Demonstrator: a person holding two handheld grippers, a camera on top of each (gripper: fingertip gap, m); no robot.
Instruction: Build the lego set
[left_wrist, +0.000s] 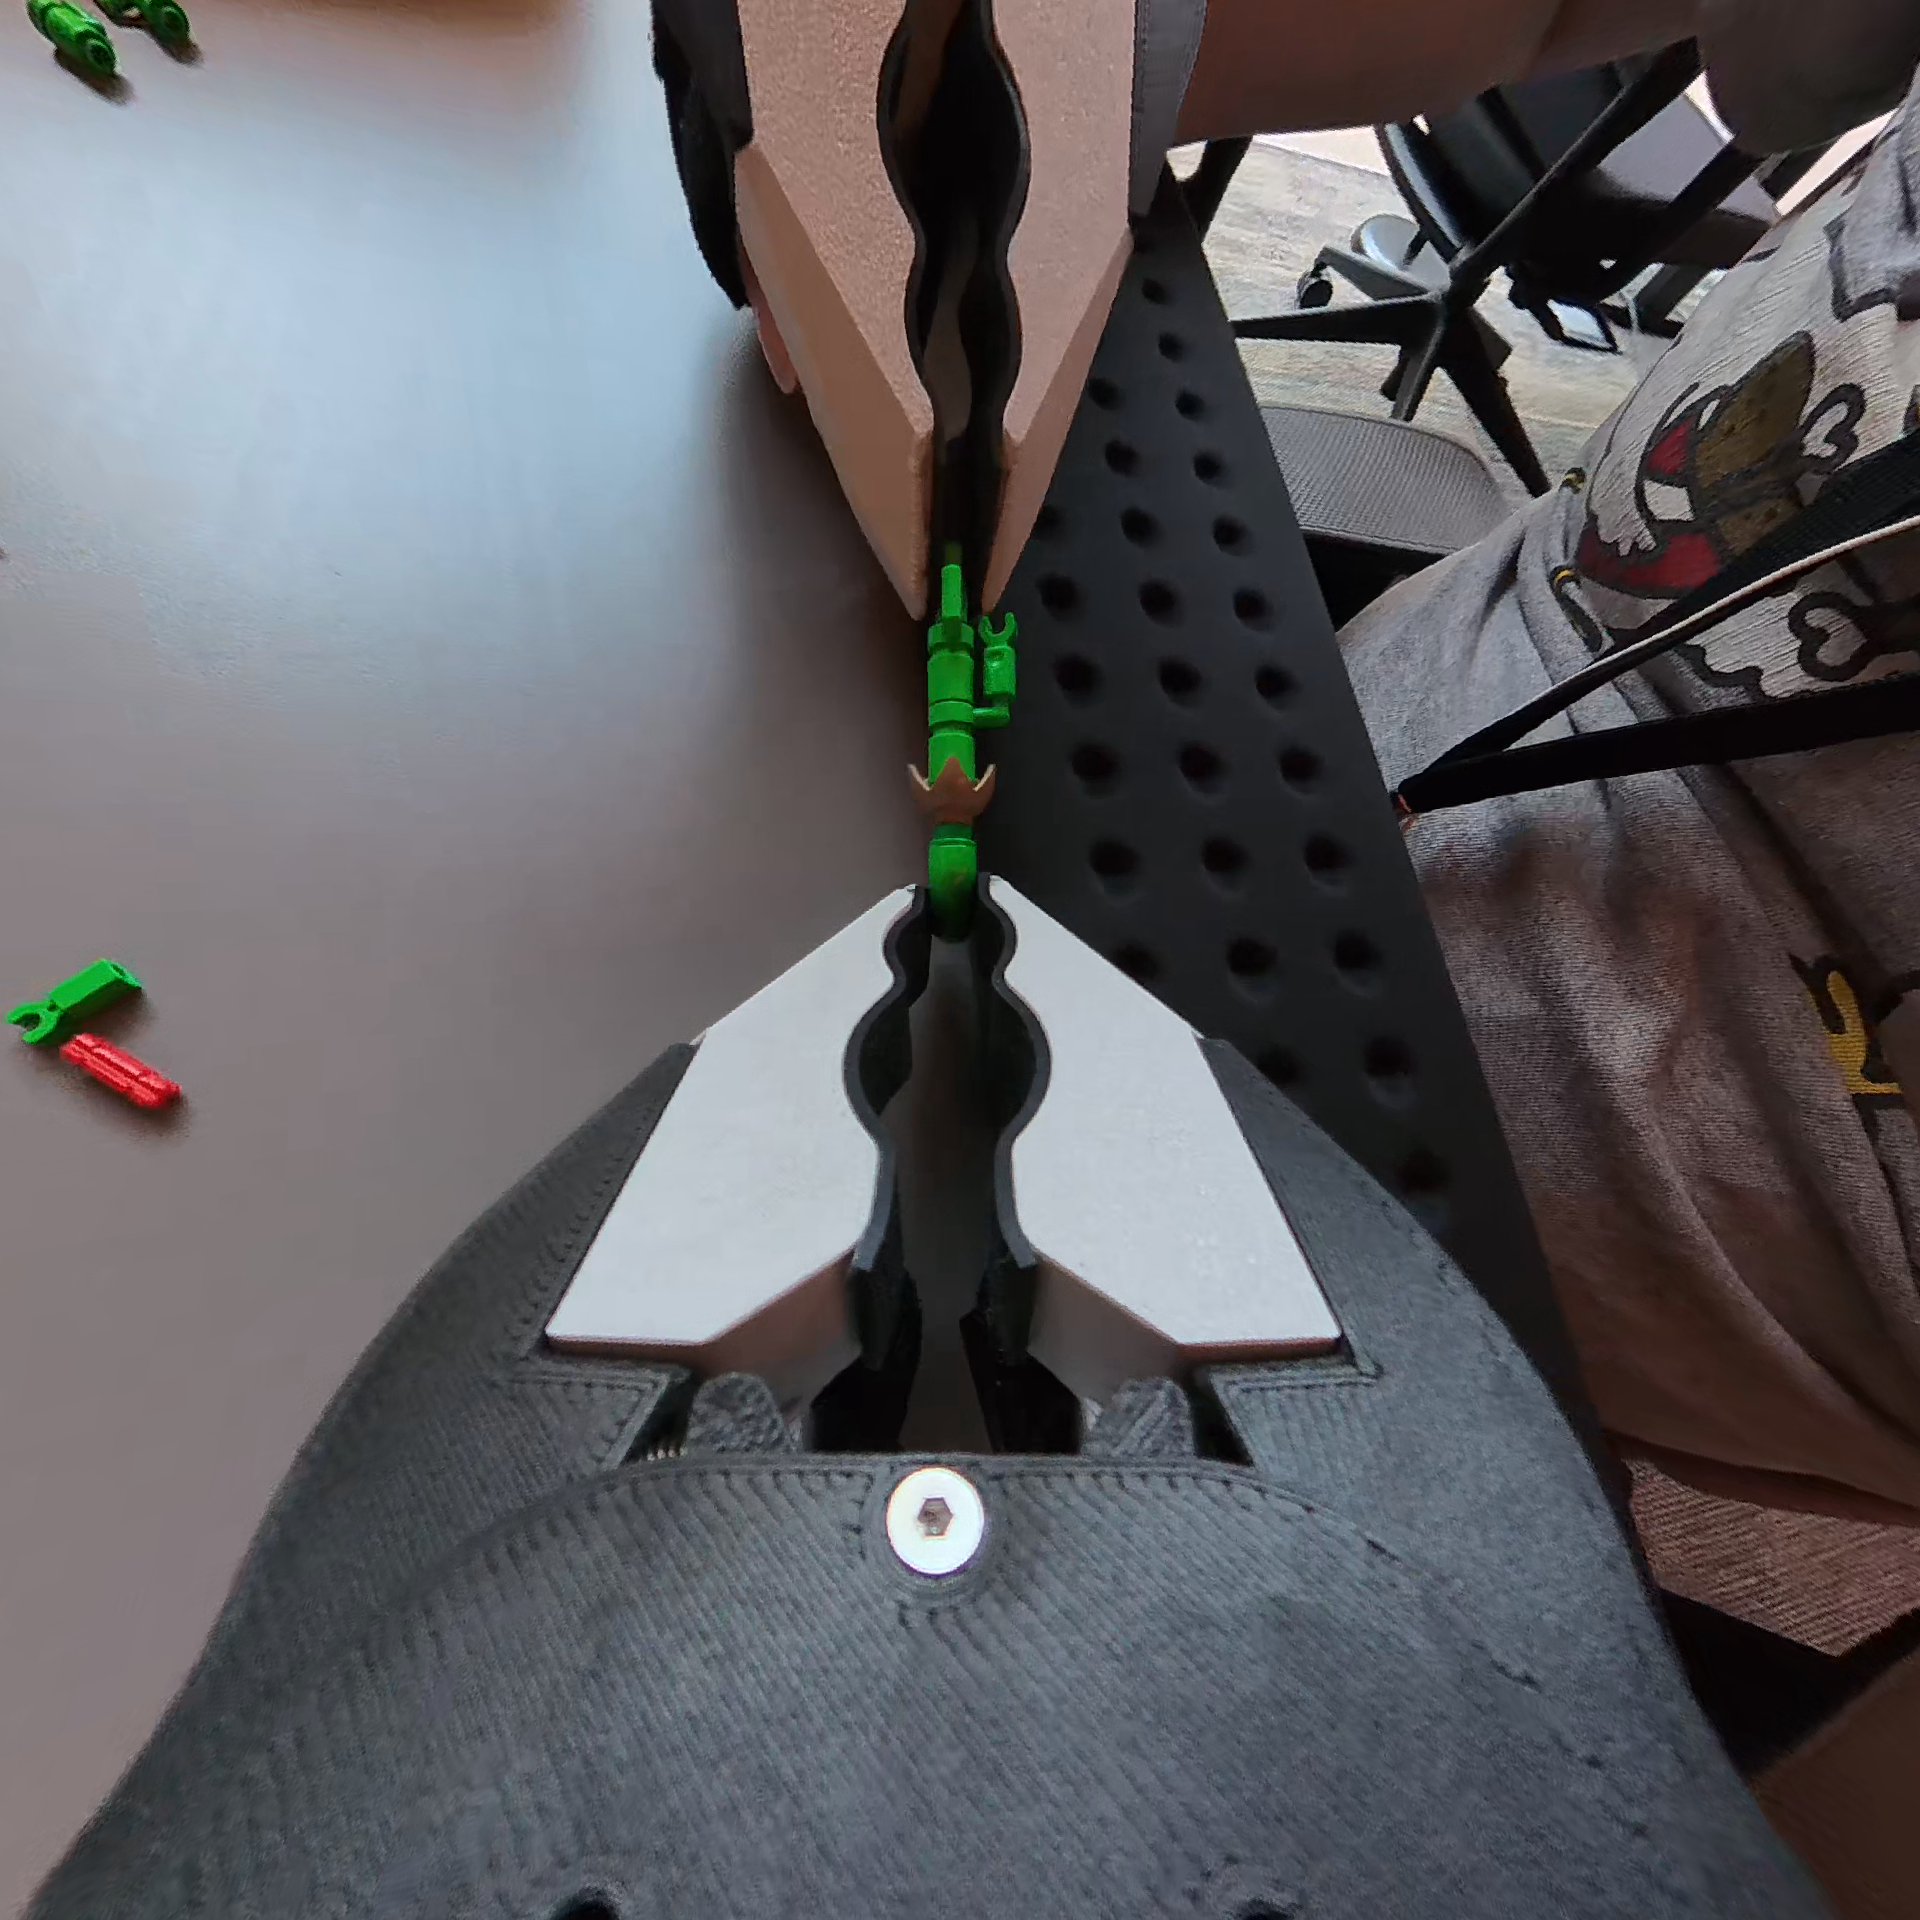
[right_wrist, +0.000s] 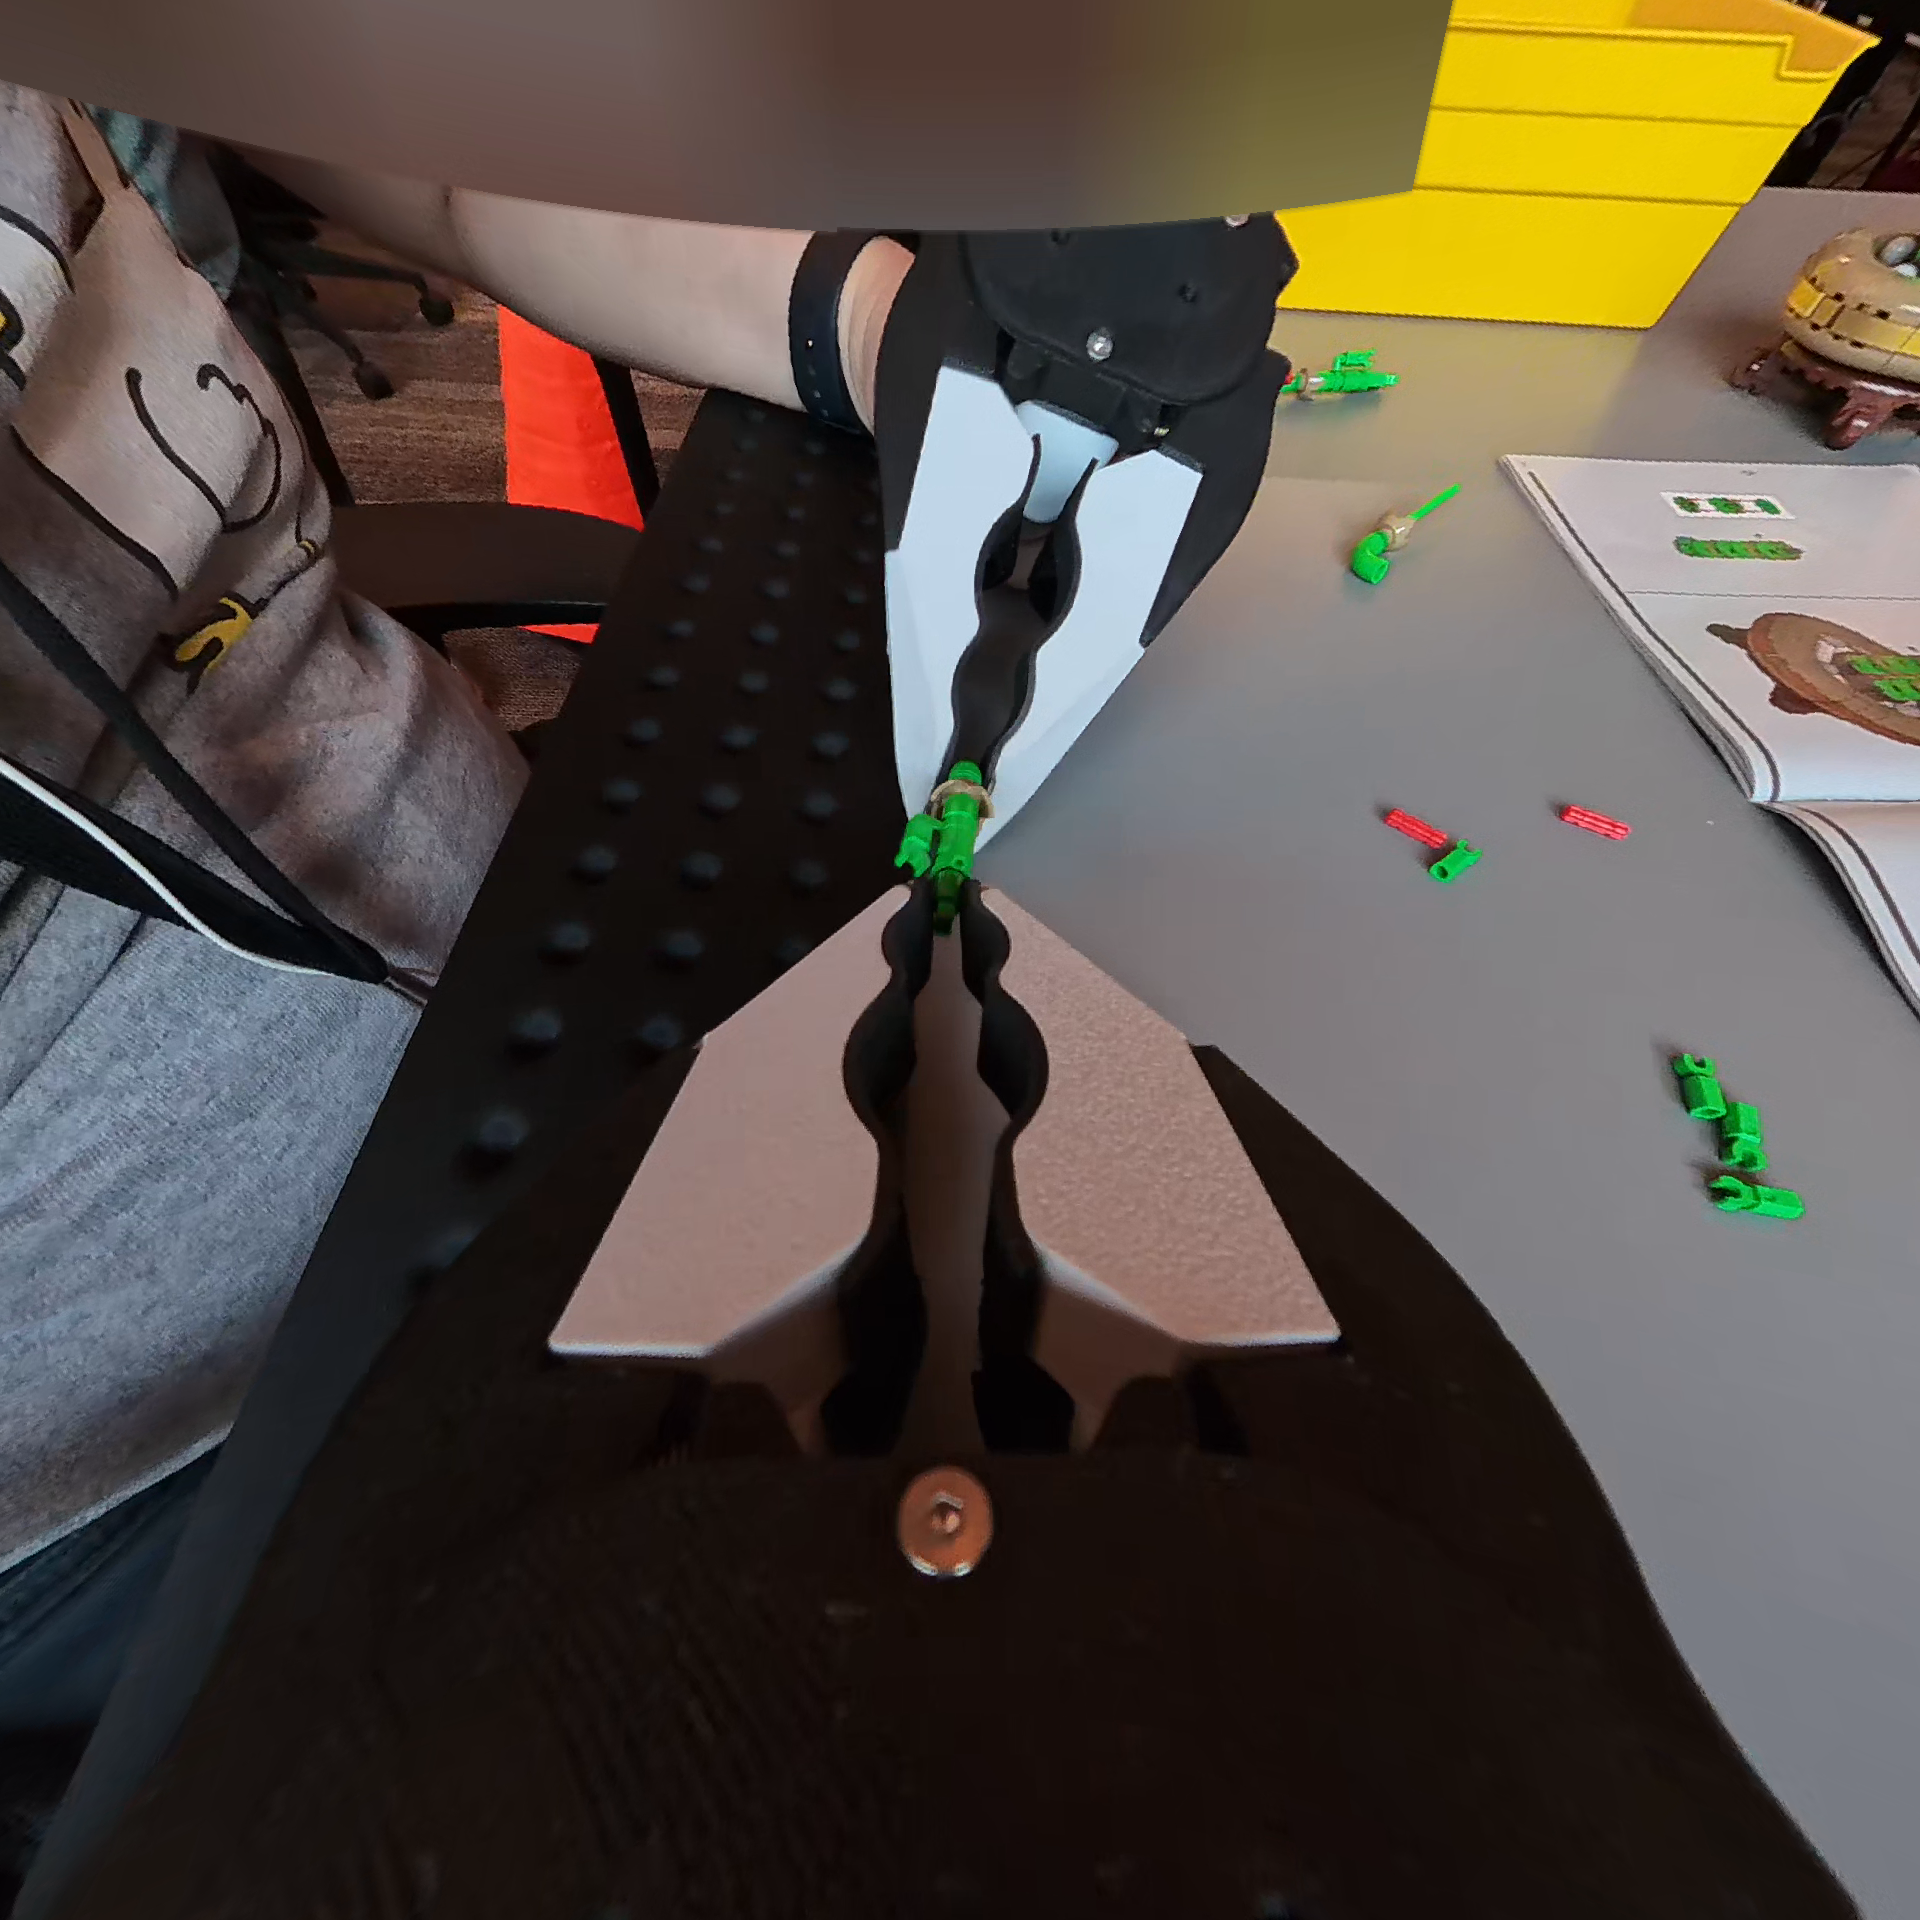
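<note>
Green stem assembly (left_wrist: 956, 717) — a slim stack of green lego parts with a tan collar and a side clip — hangs above the table (left_wrist: 364, 520) edge, pinched at both ends. Left gripper (left_wrist: 951, 904) is clenched on its lower tip at 6 o'clock; right gripper (left_wrist: 956, 592) is clenched on the far tip at 12. The long axis runs 6 to 12, in line with both tools; the clip juts toward 3. Judged step: pressing sections together along the axis. Next move calls for a straight, coaxial push without bending. Loose green pieces (right_wrist: 1735, 1143) lie at 3 o'clock in the right wrist view.
</note>
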